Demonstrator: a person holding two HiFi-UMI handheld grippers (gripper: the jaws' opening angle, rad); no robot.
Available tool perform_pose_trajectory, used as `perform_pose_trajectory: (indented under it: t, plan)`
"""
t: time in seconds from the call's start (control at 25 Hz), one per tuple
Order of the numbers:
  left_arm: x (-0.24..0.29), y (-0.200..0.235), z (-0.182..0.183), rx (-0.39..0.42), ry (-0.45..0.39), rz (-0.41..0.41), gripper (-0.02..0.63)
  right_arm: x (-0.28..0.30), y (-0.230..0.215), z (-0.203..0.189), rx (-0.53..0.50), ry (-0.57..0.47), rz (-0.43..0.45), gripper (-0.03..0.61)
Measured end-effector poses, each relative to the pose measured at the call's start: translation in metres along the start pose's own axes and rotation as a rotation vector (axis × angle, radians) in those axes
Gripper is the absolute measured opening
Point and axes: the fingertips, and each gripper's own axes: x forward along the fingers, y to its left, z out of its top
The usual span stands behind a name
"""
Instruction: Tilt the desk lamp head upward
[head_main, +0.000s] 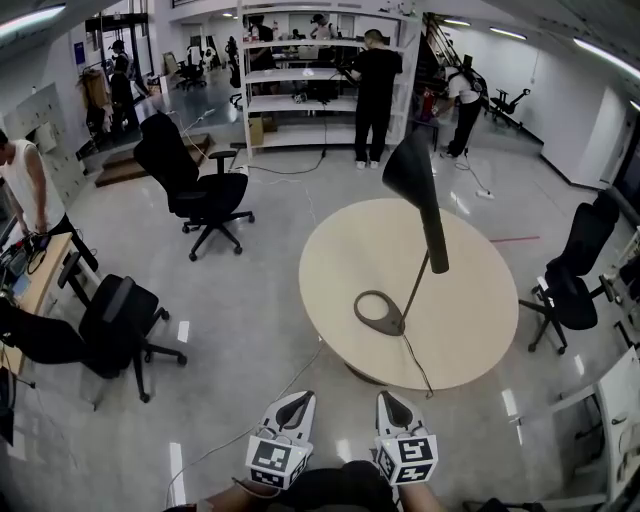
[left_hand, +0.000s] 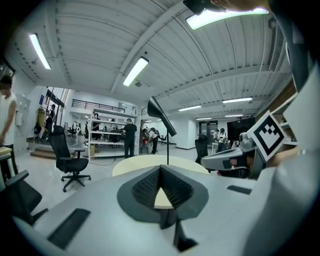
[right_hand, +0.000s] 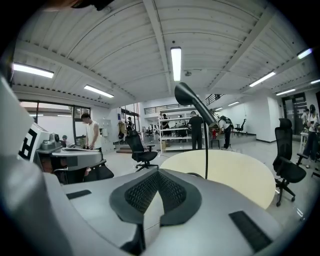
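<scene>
Black desk lamp (head_main: 428, 232) stands near the middle of the round pale-wood table (head_main: 480, 330). Its flat ring base (head_main: 380, 312) sits on the tabletop, and a thin stem (head_main: 415, 288) leans up to a long cone-shaped head (head_main: 410, 168). In the gripper views the head slopes, wide end higher than narrow end. A dark cord (head_main: 416, 362) runs from the base over the near table edge.

Left tongs (head_main: 297, 400) and right tongs (head_main: 391, 398) are held low by the person's body, short of the table edge and well apart from the lamp. Both are closed at the tips with nothing between them.

Judgement: nothing touches the lamp, so this reads as the approach stage, with the tilt not yet begun. The next move calls for a reach across the table, one pair opening to take the head. The other would likely brace the stem or base, since the ring base looks light enough to slide or tip.

Further out: a black office chair (head_main: 200, 190) on the grey floor, and white shelving (head_main: 300, 75) with people standing at it.
</scene>
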Motion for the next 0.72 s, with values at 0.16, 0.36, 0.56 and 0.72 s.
perform_pose_trajectory:
  t: [0.16, 0.36, 0.56, 0.72]
  plan:
    - [-0.009, -0.023, 0.002, -0.013, -0.01, 0.07, 0.048, -0.02, -0.013, 0.001, -0.034, 0.004, 0.043, 0.014]
    - [-0.013, -0.063, -0.005, -0.043, -0.015, 0.125, 0.048, -0.047, -0.03, -0.002, -0.08, -0.003, 0.094, 0.014]
    - [-0.017, -0.099, -0.01, -0.026, -0.008, 0.157, 0.048, -0.073, -0.038, -0.012, -0.082, -0.026, 0.138, 0.014]
    - [-0.017, -0.125, -0.031, -0.034, 0.006, 0.162, 0.048, -0.088, -0.053, -0.03, -0.077, -0.035, 0.139, 0.014]
